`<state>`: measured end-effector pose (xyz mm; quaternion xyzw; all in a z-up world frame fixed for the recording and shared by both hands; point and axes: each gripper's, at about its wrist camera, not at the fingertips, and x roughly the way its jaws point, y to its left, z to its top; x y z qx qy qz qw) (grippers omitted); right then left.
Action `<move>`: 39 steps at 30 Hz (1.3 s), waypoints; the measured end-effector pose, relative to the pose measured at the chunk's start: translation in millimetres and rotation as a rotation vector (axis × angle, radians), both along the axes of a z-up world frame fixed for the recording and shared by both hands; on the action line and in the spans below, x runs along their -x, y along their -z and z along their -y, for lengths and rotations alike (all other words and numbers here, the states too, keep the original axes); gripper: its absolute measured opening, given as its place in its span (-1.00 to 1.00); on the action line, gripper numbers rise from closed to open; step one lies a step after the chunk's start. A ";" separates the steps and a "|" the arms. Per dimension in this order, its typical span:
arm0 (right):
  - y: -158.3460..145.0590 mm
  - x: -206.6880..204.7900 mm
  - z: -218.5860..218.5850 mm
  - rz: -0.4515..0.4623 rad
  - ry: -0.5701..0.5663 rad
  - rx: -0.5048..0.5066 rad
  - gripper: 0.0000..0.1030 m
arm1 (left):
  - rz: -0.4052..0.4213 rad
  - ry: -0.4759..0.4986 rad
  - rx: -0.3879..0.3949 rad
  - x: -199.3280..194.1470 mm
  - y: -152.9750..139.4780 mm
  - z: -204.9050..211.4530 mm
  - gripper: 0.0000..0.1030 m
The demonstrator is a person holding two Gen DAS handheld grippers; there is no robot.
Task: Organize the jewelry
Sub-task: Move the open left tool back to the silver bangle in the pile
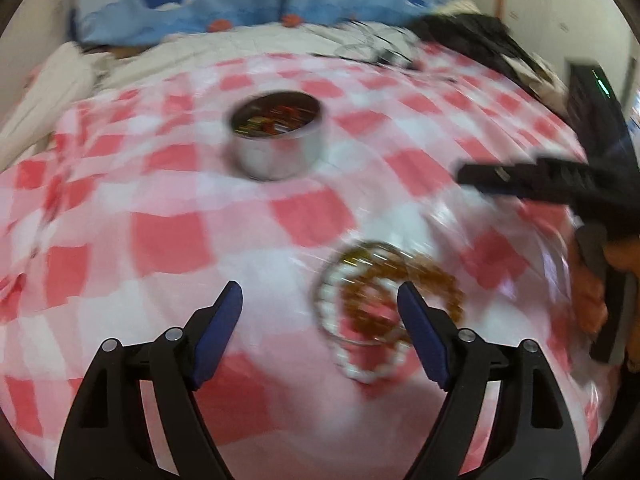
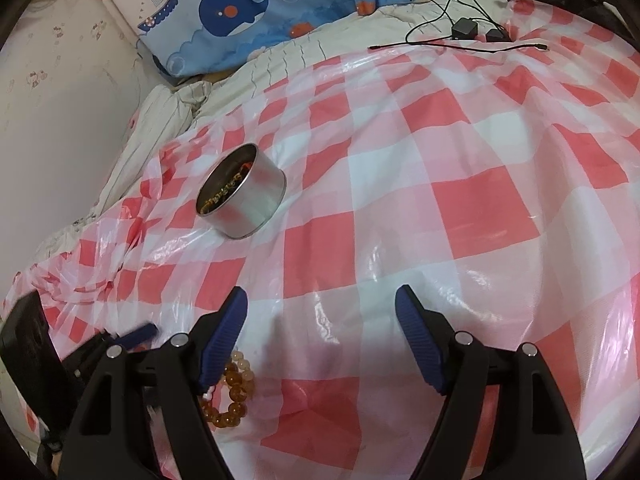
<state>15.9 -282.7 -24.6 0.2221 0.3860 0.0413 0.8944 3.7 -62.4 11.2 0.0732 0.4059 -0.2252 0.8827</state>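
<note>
Both tongs, left [image 1: 320, 308] and right [image 2: 320, 312], gape released, ribbed blue pads bare. Amber bead bracelet [image 2: 234, 394] lies lower left on glossy checked plastic sheet [image 2: 460, 200]; round metal tin [image 2: 240, 196] sits mid-left.

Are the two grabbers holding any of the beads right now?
No. Both the left gripper and the right gripper have open, empty jaws. The bracelets lie on the cloth.

Left wrist view motion-blurred: bracelets [image 1: 376, 304] smear together, bead count unreadable, partly behind the left gripper's finger [image 1: 424, 340]. Tin [image 1: 276, 136] contents just coloured streaks. Right wrist view: amber bracelet [image 2: 234, 392] half hidden behind right gripper finger [image 2: 222, 340]; tin's [image 2: 240, 196] contents too small to identify.
</note>
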 end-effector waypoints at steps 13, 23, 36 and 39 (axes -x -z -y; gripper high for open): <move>1.0 -2.2 -3.7 -0.007 -0.008 0.009 0.46 | 0.023 0.131 -0.135 13.4 11.5 32.9 0.48; 1.2 -2.1 -4.2 -0.006 -0.008 0.010 0.46 | -0.005 -0.241 0.141 -27.4 -10.8 -57.6 0.48; -6.1 0.0 -15.9 0.002 -0.050 0.056 0.50 | 0.014 -0.105 0.025 -20.3 -3.4 -25.0 0.50; -9.5 0.2 -32.3 -0.009 -0.126 0.128 0.50 | 0.044 -0.085 -0.097 -15.7 2.4 -9.4 0.50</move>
